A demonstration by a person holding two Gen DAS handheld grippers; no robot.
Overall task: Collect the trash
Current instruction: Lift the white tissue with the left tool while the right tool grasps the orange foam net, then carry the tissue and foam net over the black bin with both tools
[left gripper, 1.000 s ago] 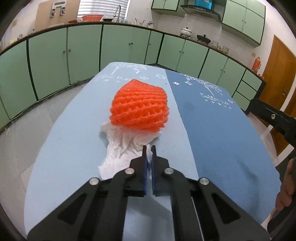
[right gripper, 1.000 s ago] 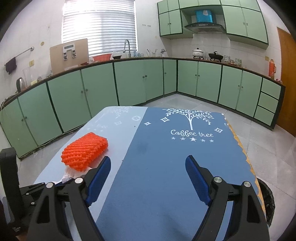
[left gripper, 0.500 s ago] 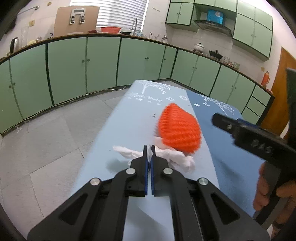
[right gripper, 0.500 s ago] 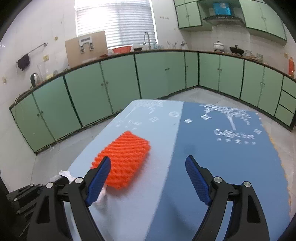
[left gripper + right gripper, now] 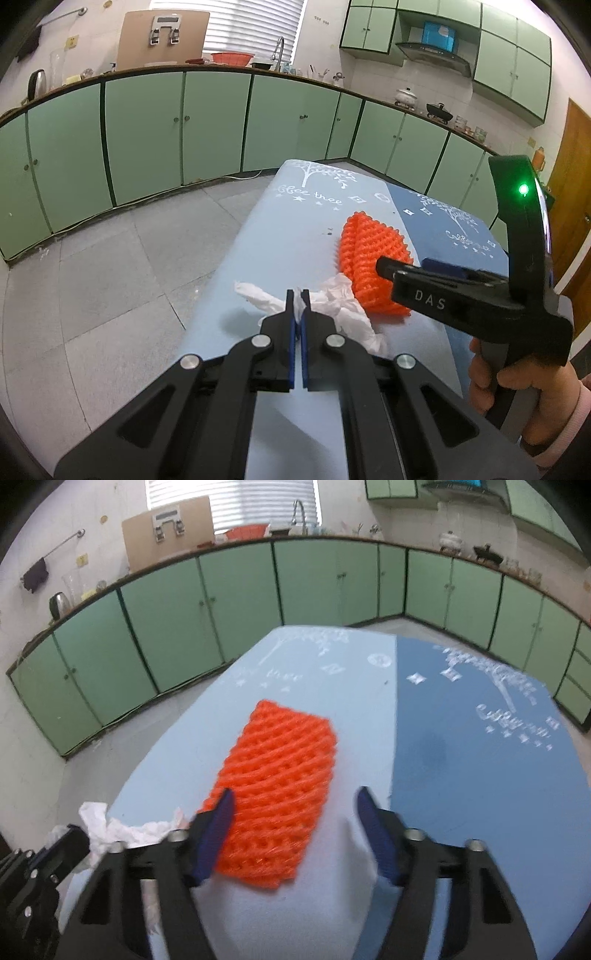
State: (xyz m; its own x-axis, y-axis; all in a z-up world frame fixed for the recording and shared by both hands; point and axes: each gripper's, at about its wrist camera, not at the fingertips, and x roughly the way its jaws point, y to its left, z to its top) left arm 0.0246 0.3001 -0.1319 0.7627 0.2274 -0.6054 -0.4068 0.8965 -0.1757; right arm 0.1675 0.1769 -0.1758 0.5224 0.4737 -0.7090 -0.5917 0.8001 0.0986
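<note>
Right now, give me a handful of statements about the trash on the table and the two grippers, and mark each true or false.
1. The left gripper is shut on the crumpled white tissue paper. True.
2. The orange foam fruit net lies on the dark blue half of the tablecloth. False: it lies on the light blue half.
3. The right gripper reaches over the net, its fingers having just been closing. True.
4. The tissue hangs clear of the net. False: it touches the net's near end.

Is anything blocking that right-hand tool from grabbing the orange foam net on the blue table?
Nothing visible does. The right gripper has just been closing its jaws, with the orange foam net's near end already between them.
</note>
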